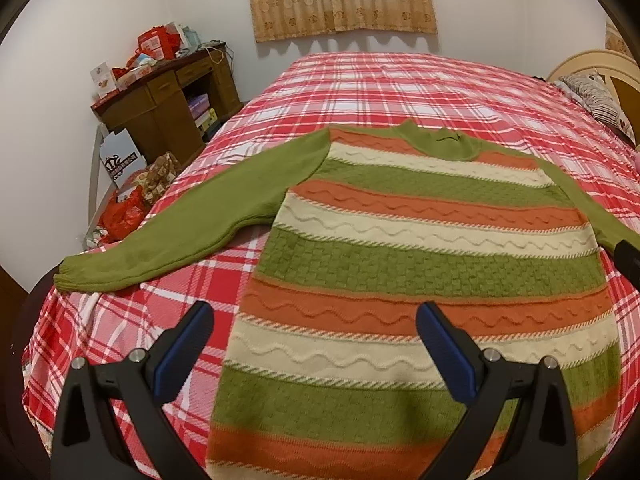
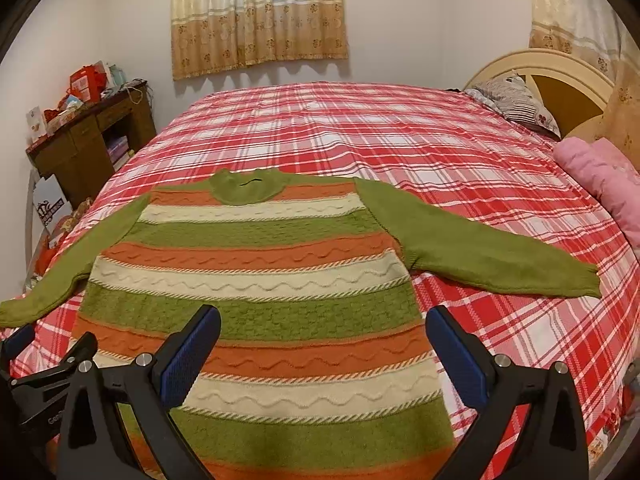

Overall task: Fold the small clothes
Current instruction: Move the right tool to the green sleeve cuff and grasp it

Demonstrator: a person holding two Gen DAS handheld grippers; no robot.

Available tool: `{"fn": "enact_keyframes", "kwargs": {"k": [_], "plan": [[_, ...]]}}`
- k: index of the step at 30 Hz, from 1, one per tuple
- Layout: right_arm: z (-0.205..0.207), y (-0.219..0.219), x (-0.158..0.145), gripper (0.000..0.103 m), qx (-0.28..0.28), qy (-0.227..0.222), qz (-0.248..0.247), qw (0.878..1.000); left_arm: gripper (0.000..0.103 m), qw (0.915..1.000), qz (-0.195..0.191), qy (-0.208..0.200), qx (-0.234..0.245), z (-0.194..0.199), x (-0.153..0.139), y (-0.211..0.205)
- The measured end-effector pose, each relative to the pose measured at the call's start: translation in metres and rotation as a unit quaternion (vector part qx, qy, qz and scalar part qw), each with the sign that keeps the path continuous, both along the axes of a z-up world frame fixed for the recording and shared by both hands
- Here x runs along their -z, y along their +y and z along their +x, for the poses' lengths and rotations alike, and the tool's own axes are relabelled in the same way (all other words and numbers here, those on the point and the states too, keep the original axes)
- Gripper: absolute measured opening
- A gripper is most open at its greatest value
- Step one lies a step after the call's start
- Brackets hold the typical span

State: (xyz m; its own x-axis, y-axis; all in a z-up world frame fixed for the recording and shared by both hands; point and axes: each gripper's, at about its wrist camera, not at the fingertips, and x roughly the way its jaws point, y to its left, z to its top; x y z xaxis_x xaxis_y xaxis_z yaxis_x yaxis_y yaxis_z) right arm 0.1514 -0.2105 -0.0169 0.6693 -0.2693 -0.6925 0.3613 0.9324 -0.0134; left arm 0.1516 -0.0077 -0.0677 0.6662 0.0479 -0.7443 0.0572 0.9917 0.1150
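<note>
We see the green, orange and cream striped knitted sweater point(image 2: 260, 276) lying flat, sleeves spread, on the red plaid bedspread point(image 2: 400, 140). Above its lower half, our left gripper point(image 1: 314, 320) and right gripper point(image 2: 322, 324) hover wide apart, holding nothing.

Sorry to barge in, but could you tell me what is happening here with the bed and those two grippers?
A person holding a two-finger gripper in each hand is about to fold a knitted sweater with green, orange and cream stripes. It lies flat on the bed's red plaid cover, collar away from the cameras, both green sleeves spread outward. The left gripper and the right gripper hover open near the sweater's lower part, holding nothing. No fold has been made yet.
</note>
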Motion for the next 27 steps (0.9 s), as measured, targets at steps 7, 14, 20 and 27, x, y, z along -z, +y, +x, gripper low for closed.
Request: {"fn": "enact_keyframes", "kwargs": {"k": [7, 14, 20, 27], "plan": [[0.008, -0.025, 0.002, 0.102, 0.033, 0.01, -0.014, 0.999, 0.103, 0.9995, -0.009, -0.025, -0.019, 0.025, -0.007, 0.012], [0.01, -0.046, 0.005, 0.102, 0.058, 0.016, -0.023, 0.998, 0.103, 0.9969, -0.005, -0.065, -0.044, 0.051, 0.003, 0.027], [0.011, -0.064, 0.008, 0.102, 0.077, 0.021, -0.032, 0.996, 0.103, 0.9955, -0.004, -0.052, -0.079, 0.076, 0.029, 0.041], [0.011, -0.091, 0.012, 0.102, 0.104, 0.024, -0.03, 0.994, 0.103, 0.9958, -0.018, -0.018, -0.089, 0.084, 0.056, 0.04]]}}
